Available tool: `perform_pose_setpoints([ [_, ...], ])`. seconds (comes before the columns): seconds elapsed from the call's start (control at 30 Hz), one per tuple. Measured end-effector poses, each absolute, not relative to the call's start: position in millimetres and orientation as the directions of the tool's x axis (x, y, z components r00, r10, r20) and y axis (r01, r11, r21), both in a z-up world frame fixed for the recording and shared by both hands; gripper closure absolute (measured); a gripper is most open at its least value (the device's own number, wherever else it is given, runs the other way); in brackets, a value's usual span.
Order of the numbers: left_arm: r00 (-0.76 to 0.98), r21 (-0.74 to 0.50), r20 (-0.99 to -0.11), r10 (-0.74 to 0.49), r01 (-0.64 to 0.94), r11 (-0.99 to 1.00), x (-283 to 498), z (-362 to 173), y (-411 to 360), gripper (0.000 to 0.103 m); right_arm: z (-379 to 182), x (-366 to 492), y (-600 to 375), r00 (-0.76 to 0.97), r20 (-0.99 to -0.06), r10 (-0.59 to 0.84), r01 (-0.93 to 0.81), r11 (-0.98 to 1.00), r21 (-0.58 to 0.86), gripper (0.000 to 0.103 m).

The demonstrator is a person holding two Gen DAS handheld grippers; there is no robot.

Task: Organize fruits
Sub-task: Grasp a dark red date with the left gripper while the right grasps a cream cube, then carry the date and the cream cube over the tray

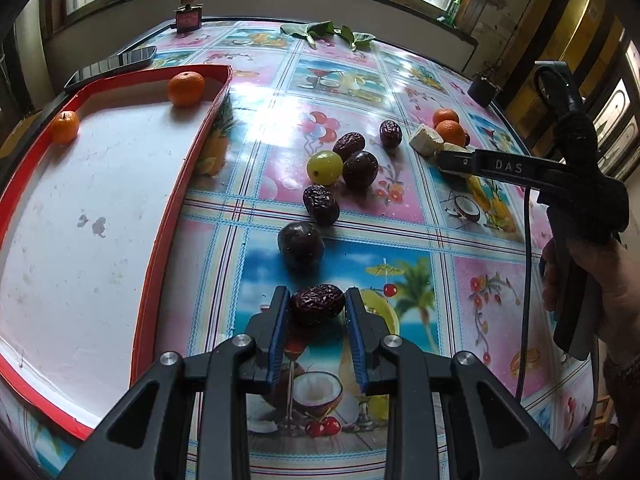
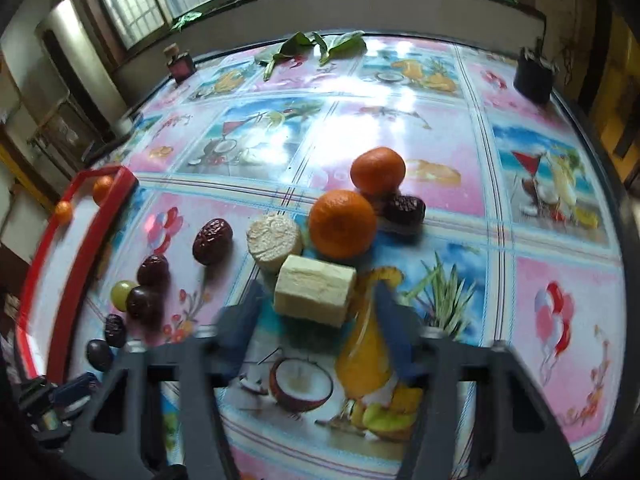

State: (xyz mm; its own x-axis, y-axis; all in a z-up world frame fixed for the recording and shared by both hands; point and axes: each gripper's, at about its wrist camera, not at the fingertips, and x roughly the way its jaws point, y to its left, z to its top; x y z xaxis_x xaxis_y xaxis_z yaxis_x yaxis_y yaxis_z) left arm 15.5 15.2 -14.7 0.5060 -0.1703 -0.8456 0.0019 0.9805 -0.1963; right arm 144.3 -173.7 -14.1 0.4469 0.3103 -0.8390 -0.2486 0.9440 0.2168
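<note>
My left gripper (image 1: 317, 305) is shut on a wrinkled red date (image 1: 317, 303) just above the tablecloth. Beyond it lie a dark plum (image 1: 301, 243), more dates (image 1: 321, 204), another plum (image 1: 360, 169) and a green grape (image 1: 325, 166). A red-rimmed white tray (image 1: 168, 216) on the left holds two small oranges (image 1: 185, 88). My right gripper (image 2: 318, 308) is open, its fingers on either side of a pale yellow cut block (image 2: 315, 290). Behind the block sit a pale round piece (image 2: 274, 241), two oranges (image 2: 342, 224) and a date (image 2: 404, 209).
A phone (image 1: 112, 67) lies behind the tray. A small red bottle (image 1: 188, 16) and green leaves (image 1: 320, 31) are at the far edge. A dark pot (image 2: 534, 78) stands at the far right corner. The right gripper also shows in the left wrist view (image 1: 452, 160).
</note>
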Motion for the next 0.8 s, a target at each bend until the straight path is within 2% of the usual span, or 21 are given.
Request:
perform_pose_setpoints([
  [0.33,0.542,-0.163,-0.825,-0.161,0.045,0.986,7,-15,12,0.076,-5,122,-178,0.475,-0.820,0.319,-0.281,0.938,0.202,0.062],
  [0.53,0.561,-0.076,-0.821,-0.105,0.075,0.994,-2,-15,-1,0.076,-2,75,-183,0.444,-0.823,0.355,-0.317,0.921,0.226,0.062],
  [0.8,0.570,-0.032,-0.817,-0.083,0.099,0.995,-9,-13,-21,0.076,-6,27,-190,0.439,-0.829,0.347,-0.263,0.932,0.250,0.062],
])
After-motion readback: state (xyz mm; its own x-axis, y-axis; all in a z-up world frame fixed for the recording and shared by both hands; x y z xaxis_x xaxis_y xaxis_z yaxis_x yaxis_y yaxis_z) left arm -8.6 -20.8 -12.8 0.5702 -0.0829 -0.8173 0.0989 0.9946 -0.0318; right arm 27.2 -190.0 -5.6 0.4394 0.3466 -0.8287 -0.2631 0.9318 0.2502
